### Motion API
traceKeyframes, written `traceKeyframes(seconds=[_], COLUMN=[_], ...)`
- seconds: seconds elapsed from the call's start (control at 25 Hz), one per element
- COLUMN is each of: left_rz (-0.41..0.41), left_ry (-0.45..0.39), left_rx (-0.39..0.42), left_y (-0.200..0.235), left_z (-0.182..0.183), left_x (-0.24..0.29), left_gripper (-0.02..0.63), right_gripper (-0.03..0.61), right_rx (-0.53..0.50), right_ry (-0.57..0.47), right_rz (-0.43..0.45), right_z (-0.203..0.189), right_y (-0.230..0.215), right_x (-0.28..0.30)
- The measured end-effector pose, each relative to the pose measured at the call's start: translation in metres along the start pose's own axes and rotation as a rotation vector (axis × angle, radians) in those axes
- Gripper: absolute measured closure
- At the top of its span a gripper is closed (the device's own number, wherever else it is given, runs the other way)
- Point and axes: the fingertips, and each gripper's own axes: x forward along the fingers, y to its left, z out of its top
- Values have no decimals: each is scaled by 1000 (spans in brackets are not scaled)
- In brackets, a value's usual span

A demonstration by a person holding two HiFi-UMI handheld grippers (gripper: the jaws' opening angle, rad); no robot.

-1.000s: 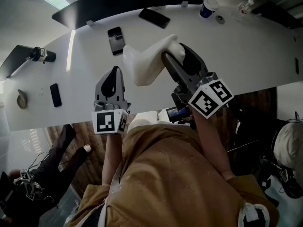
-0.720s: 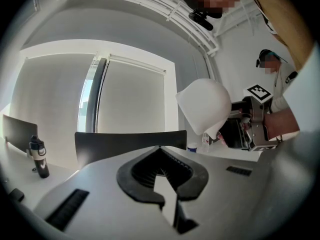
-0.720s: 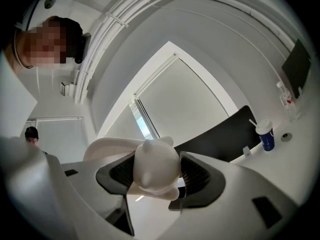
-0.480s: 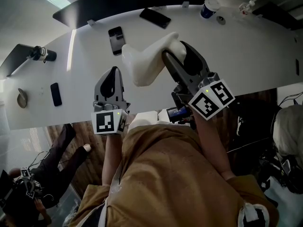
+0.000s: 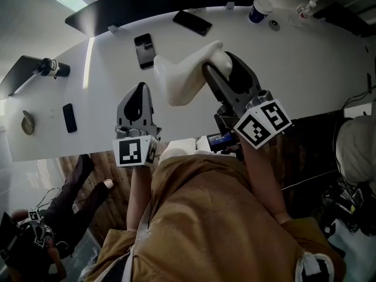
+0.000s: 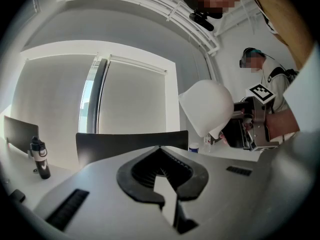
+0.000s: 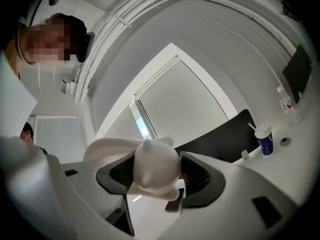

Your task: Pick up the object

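We look down on the long white counter (image 5: 317, 63), which curves across the upper part of the head view. Below it is the person's tan shirt (image 5: 211, 216), and a dark chair back (image 5: 147, 2) stands behind the counter's far edge.

The white object (image 5: 182, 78), a smooth rounded piece with a broad flared end and a narrower end, hangs in the air over the middle of the counter and touches nothing but the jaws. The right gripper (image 5: 216, 63) pinches it at the narrower end: its jaws stand spread wide, one dark pad on each side of the object. Its marker cube (image 5: 262, 122) sits over the counter's near edge.

The left gripper (image 5: 140, 90) is just beside the object, on its left, near the counter's near edge. Its jaws are pressed together at the tips with nothing between them.

Three dark phones lie flat on the counter: one (image 5: 144, 50) just beyond the object, one (image 5: 191, 22) close to the far edge, one (image 5: 69, 117) towards the left end. A blue cup with a white lid (image 5: 257, 9) stands at the far edge to the right, and a dark bottle (image 5: 51, 68) sits near the left end.
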Motion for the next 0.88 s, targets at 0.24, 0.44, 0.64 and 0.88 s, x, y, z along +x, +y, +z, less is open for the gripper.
traceKeyframes(seconds=[0.24,0.44,0.64,0.88], left_rz=[1,3,7,22], left_ry=[-1,4,-1,3], left_rx=[2,3,0,-1], left_y=[1,3,4,8], left_z=[1,-1,-1,-4], left_x=[1,0,-1,-3], left_gripper=[607,607,607,607], right_gripper=[305,305,305,305], right_rx=[1,8,8,13], right_ry=[2,-12,-14,-28], right_rz=[1,3,-5,2], right_z=[0,0,-1,2], right_y=[-1,-2,-5,-7], right_x=[1,1,0,1])
